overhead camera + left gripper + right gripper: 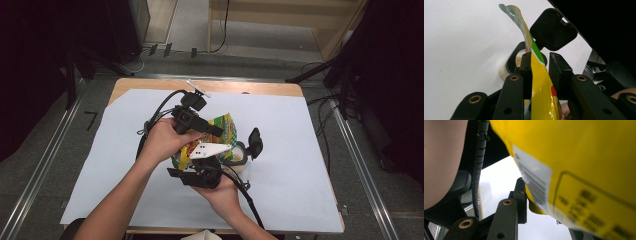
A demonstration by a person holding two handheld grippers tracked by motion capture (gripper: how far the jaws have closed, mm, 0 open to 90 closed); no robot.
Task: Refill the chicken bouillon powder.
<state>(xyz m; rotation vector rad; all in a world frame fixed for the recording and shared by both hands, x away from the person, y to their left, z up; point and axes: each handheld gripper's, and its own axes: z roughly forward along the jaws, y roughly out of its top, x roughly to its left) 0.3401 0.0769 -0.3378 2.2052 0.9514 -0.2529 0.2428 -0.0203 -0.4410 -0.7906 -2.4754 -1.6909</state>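
The tabletop (pixel 150 87) carries a large white sheet (pixel 300 165), and the work sits at its centre. A yellow and green snack bag (pixel 226 126) is held above the sheet between both tools. From the bag, the left tool (pixel 200 129) lies at nine o'clock; in the left gripper view its jaws stand partly closed, one pad pressed on the bag's (pixel 541 85) flat edge, the other a little off it. The right tool (pixel 200 175) lies at six o'clock; the bag's (pixel 584 170) back hides one jaw, so its grip cannot be told. At three o'clock stands a small jar (pixel 239 155), black flip lid (pixel 255 141) raised.
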